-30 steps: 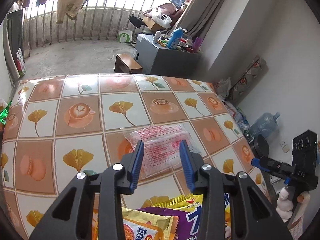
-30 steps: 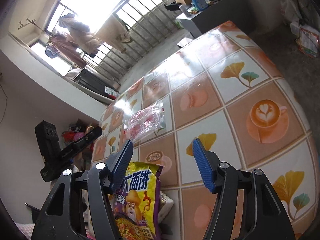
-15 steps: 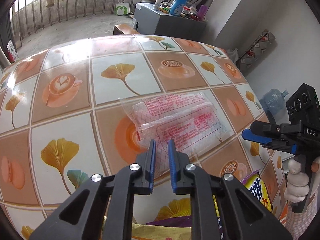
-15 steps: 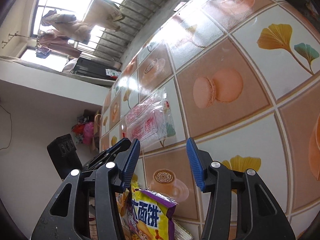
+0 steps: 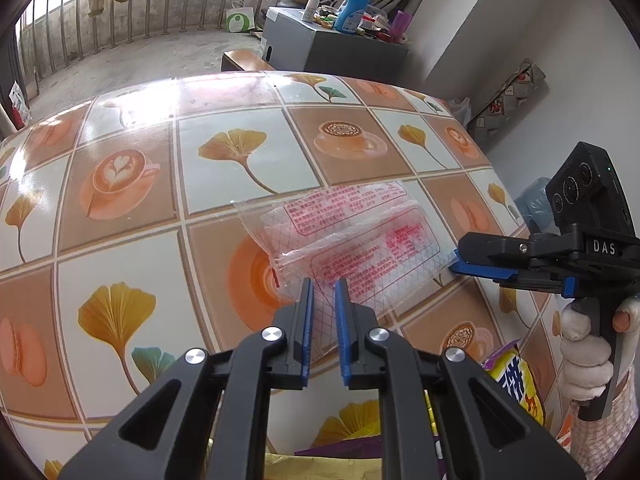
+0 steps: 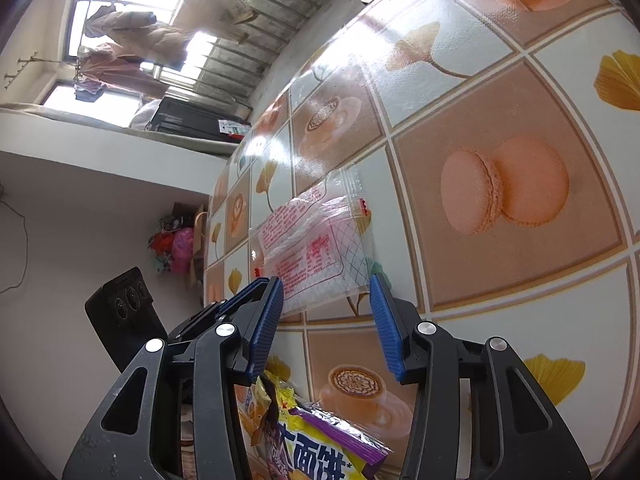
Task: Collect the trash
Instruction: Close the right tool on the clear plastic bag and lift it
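A clear plastic wrapper with red print lies flat on the patterned table. My left gripper is nearly shut, its blue pads at the wrapper's near edge, with the wrapper's corner between them. My right gripper is open, its tips at the wrapper from the right side; it also shows in the left wrist view. A purple and yellow snack bag lies under the right gripper.
More snack wrappers lie at the table's near edge. A grey cabinet with bottles stands beyond the table. A railing and hung clothes are at the back. The wall is to the right.
My left gripper has closed from wide open to nearly shut at the wrapper's near edge. My right gripper has moved in toward the wrapper and stayed open.
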`<action>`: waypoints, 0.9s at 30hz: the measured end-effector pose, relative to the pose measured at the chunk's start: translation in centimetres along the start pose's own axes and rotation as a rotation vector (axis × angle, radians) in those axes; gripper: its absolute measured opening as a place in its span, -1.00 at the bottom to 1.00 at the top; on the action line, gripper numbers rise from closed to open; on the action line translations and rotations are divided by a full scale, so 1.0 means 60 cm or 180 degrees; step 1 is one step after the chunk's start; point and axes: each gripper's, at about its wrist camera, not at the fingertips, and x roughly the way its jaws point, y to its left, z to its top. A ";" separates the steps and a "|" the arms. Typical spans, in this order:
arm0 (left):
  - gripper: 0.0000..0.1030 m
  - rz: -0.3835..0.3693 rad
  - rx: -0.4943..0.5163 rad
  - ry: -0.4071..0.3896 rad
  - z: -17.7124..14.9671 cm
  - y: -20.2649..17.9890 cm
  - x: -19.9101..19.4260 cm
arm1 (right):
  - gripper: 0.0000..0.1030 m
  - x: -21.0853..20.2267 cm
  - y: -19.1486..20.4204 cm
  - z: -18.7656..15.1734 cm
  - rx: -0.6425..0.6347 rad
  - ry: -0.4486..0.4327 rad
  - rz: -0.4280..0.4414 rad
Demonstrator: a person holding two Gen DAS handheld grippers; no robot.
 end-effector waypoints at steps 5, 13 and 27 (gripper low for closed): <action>-0.79 0.0008 0.0016 -0.0012 0.000 -0.002 0.000 | -0.55 0.012 0.002 0.004 0.0000 0.0034 -0.0109; -0.79 -0.0177 -0.0144 -0.0011 0.002 0.013 -0.002 | -0.97 0.001 0.004 -0.001 -0.0020 -0.0047 -0.0035; -0.66 -0.0347 -0.0324 -0.0341 -0.048 0.064 -0.151 | -1.00 -0.114 0.051 -0.054 -0.0268 -0.0509 0.0431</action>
